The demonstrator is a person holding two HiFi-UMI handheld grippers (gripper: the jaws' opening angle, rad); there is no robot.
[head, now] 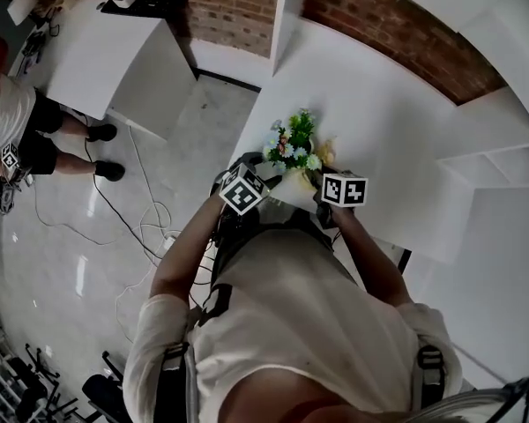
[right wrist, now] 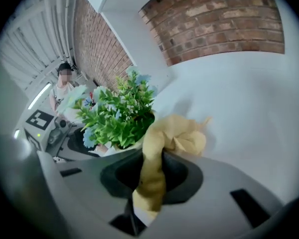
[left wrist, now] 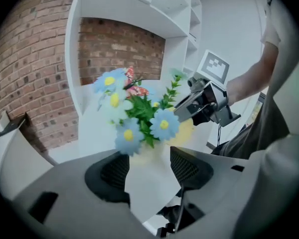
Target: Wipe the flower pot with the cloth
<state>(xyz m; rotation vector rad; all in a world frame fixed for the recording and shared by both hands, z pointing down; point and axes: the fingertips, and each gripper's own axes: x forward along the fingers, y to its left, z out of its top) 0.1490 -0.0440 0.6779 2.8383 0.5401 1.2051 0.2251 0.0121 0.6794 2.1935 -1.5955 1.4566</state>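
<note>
Closest to the body, at the near edge of the white counter, clasps the flower pot with the left tongs, one ribbed pad pressed to each sloping side of the white, downward-tapering pot. Cannot tell whether the pot stands on the counter or hangs just off it. Just to the right, pinches a yellow cloth in the right tongs, clenched on a twisted strand, with the crumpled rest bunched beyond the tips, right beside the pot's rim. Above the rim, holds a bunch of flowers: pale blue daisies with yellow centres, small pink blooms, green leaves. Farther out, shows bare counter running to a brick wall under white shelves. Far left in the head view, shows another person standing on the pale floor among loose cables.
</note>
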